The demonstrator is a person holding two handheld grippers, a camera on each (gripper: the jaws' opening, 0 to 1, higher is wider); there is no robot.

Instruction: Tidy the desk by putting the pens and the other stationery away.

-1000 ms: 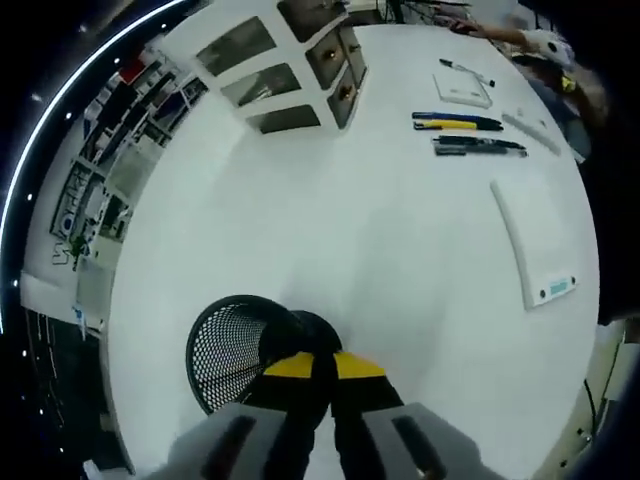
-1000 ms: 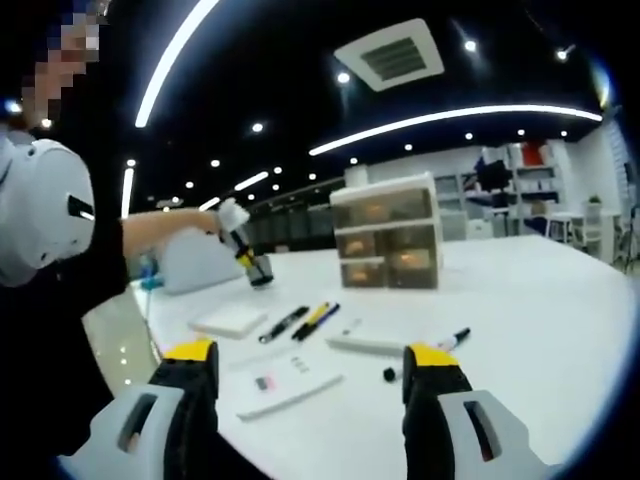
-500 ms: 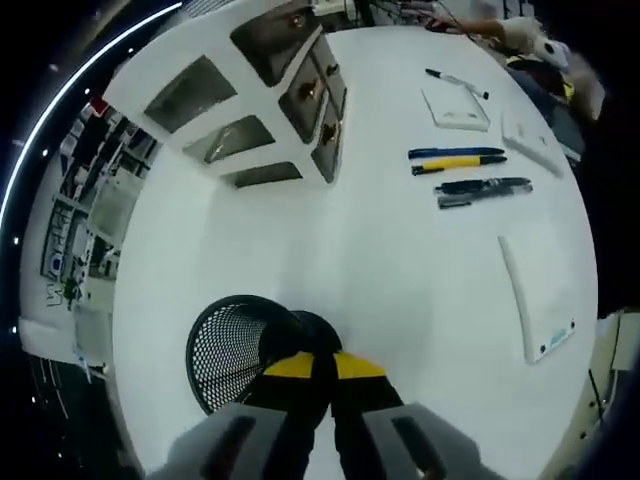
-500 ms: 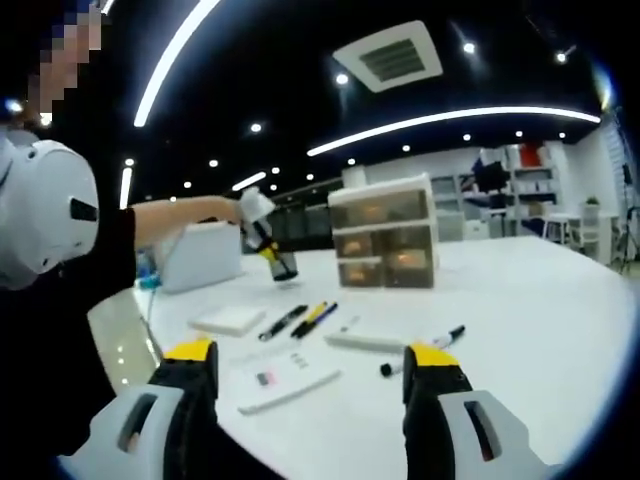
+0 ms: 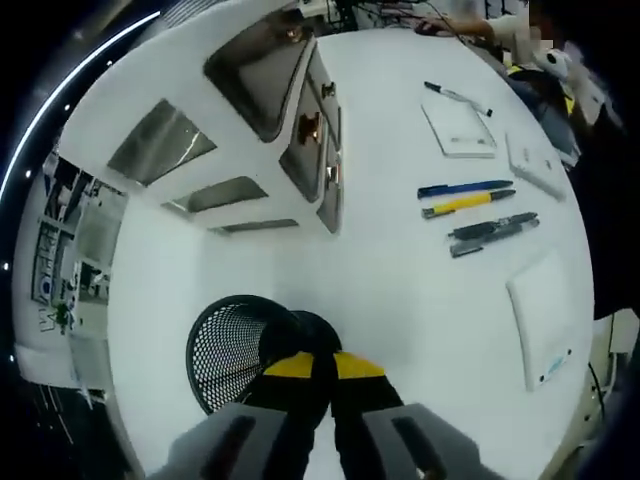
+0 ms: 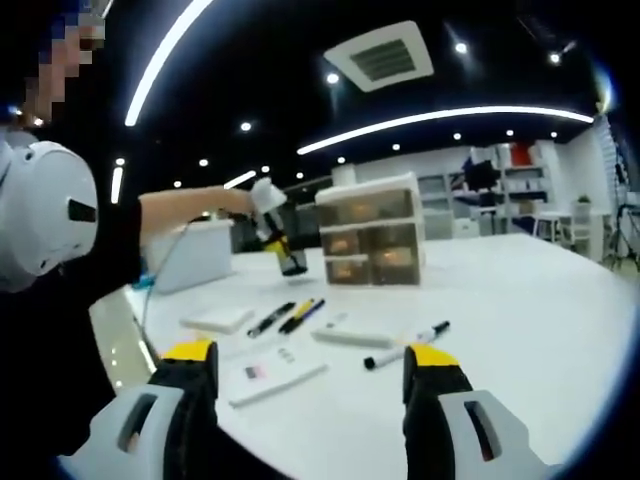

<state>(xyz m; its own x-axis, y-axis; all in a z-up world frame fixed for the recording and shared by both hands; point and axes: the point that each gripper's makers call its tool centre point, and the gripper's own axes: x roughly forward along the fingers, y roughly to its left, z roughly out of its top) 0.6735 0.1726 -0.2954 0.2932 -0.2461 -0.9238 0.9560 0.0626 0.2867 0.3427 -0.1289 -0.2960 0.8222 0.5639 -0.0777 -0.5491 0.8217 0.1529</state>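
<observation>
Black mesh pen cup (image 5: 228,350) gripped by rim in left claw (image 5: 315,368); right claw (image 6: 310,362) open. Set upright on white desk (image 5: 400,280) near pens (image 5: 465,198).

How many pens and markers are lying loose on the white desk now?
5. Beside the notepad, a black marker. Below it, a blue pen and a yellow pen side by side. Then two dark pens, one just above the other. More may be hidden.

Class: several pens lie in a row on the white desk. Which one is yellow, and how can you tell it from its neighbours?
The yellow pen is second in the row, between the blue pen and two dark pens. It alone is brightly coloured.
</observation>
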